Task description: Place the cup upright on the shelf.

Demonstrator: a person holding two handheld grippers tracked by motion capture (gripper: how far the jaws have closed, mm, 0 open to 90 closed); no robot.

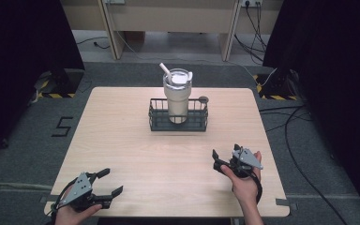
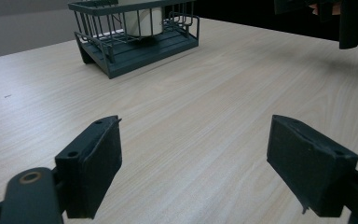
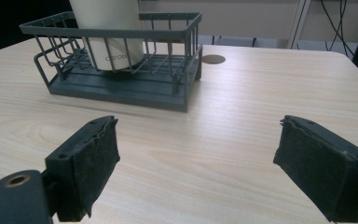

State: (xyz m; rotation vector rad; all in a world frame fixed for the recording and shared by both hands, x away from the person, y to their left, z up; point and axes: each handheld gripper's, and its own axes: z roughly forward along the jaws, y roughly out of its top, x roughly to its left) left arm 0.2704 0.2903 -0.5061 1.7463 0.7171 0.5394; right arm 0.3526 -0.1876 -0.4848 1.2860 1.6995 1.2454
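At the near left corner of the light wooden worktop (image 1: 122, 140), the left gripper (image 1: 108, 183) rests in the person's left hand (image 1: 72, 213), its jaws spread wide with nothing between them. In the left gripper view the two black pads (image 2: 95, 165) stand well apart over bare wood grain, pointing toward the far basket.

Toward the far middle of the worktop sits a dark wire basket (image 1: 178, 123), rectangular, with a solid base and open wire sides. Inside it, upright, stands a cream tumbler (image 1: 177, 96) with a clear lid (image 1: 178, 77) and a white straw (image 1: 165, 71) leaning to the left. The tumbler sits roughly in the middle of the basket, and its lower body shows through the wires in the right gripper view (image 3: 107, 32), where small lettering is printed near its base. Just beside the basket's far right corner, a small round brown disc (image 1: 203, 99) lies flat in the worktop.

At the near right, the right gripper (image 1: 222, 161) is held in the person's right hand (image 1: 246, 183), raised a little above the surface, apart from the basket. Its jaws are likewise released and wide, with only the wood between the pads (image 3: 91, 165).
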